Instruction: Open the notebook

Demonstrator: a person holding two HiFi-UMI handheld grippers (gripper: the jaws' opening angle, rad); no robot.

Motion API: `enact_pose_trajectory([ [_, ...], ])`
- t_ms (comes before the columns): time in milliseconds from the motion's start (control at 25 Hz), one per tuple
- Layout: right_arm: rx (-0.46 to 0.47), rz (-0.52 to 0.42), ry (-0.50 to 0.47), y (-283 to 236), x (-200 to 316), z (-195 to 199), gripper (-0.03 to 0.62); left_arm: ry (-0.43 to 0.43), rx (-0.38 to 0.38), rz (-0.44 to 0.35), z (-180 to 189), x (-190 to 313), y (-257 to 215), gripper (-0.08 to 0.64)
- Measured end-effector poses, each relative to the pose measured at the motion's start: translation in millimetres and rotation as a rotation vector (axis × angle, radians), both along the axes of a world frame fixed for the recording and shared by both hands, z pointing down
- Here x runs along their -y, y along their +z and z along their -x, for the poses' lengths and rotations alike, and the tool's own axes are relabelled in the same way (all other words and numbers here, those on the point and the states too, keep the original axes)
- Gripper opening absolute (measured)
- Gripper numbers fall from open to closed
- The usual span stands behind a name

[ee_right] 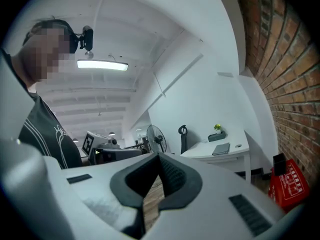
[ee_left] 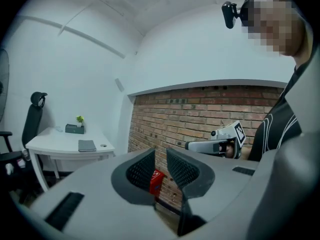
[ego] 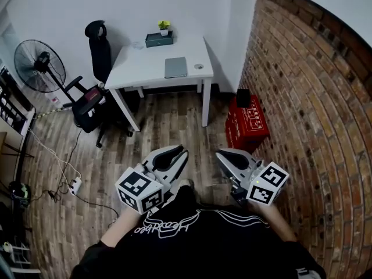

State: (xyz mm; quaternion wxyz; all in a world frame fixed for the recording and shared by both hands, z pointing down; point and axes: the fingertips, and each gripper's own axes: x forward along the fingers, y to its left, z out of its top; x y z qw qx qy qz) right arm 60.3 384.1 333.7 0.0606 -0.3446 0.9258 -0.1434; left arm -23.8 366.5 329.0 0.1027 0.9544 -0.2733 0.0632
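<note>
Notebook [ego: 175,67] lies closed and flat on the white worktop [ego: 136,68], toward its right end, well apart from the person standing across the wood floor. Nothing touches it. Left gripper [ego: 181,151] and right gripper [ego: 224,154] sit low against the body, side by side, aimed at the desk. This looks like a carrying posture, with the approach not yet made. Right jaws are clenched on nothing. Left jaws are drawn to a narrow slit, also empty. Red crate [ego: 247,124] by the brick wall flanks the path.
</note>
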Motion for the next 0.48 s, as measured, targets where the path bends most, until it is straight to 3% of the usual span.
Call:
enact_pose_trajectory([
  [80,-0.004,0.003,0.003,2,4,0,0.002,-0.001,0.005,0.004,-1,7,5,0.149],
  [280,-0.007,0.021,0.025,10,29,-5,0.002,-0.027,-0.004,0.017,1,41,16,0.226],
  [480,0.000,0.054,0.049,21,70,-14,0.002,-0.015,0.021,0.050,-4,89,34,0.259],
])
